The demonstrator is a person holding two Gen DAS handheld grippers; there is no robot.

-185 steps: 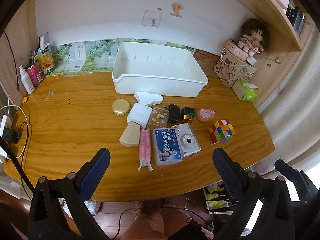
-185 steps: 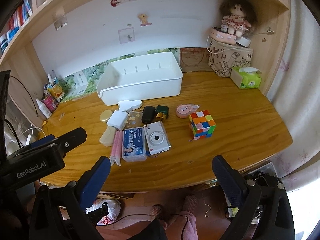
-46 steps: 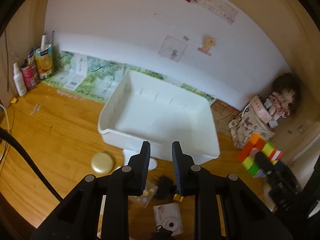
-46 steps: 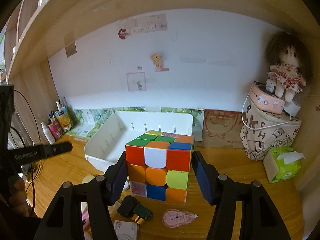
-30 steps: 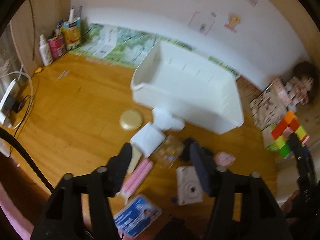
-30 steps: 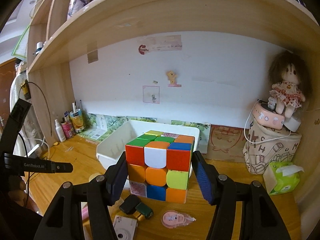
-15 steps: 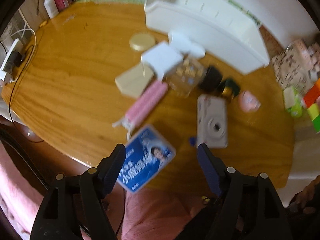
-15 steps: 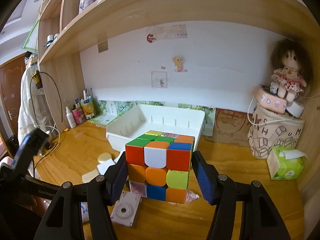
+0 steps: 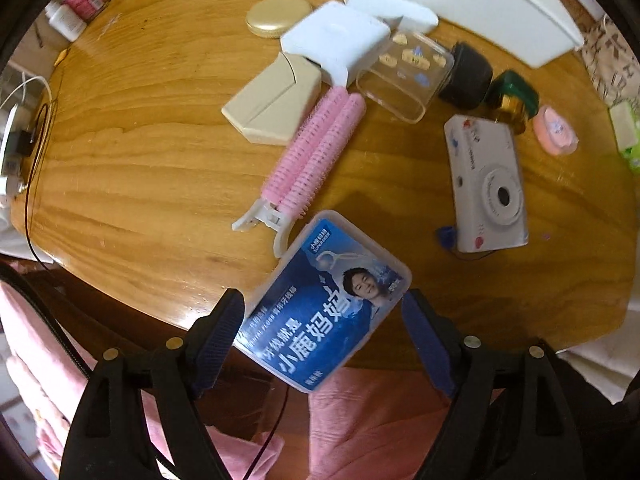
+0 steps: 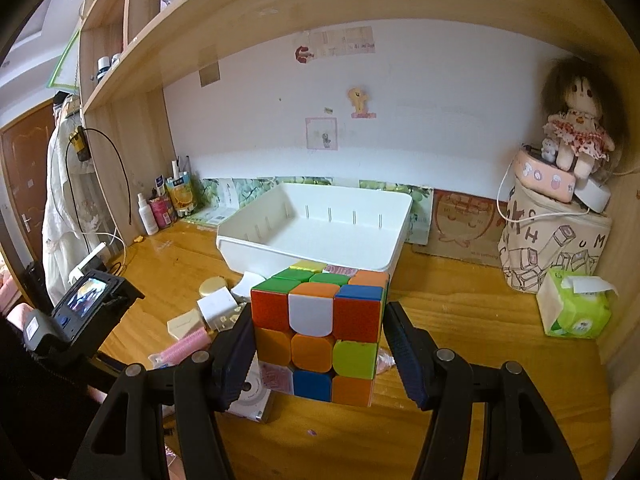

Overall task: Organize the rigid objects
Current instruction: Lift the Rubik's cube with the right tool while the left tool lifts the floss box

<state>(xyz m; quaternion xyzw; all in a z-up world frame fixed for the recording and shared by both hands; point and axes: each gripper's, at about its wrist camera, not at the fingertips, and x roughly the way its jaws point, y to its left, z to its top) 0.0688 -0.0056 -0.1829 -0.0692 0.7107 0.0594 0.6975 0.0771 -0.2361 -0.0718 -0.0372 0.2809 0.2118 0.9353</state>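
Note:
My left gripper [image 9: 321, 306] points straight down at the table's front edge, and its jaws are opening. A blue flat plastic box [image 9: 320, 320] lies between the fingers, and the pads do not visibly press on it. Its near end shows past the table edge. My right gripper [image 10: 319, 320] is shut on a multicoloured puzzle cube [image 10: 316, 328], held in the air in front of the empty white bin [image 10: 304, 252]. In the left wrist view, only the bin's [image 9: 480, 0] front wall shows at the top.
On the wooden table lie a pink hair roller [image 9: 312, 152], a white camera [image 9: 486, 184], a beige case [image 9: 272, 100], a white square box [image 9: 336, 40], a clear case [image 9: 404, 76] and a gold lid [image 9: 278, 16]. A tissue pack [image 10: 576, 308] and a patterned bag [image 10: 552, 248] stand at the right.
The left gripper has tipped downward and sunk toward the table's front edge, and its jaws have widened around the blue box. The right gripper still holds the cube and has drifted a little.

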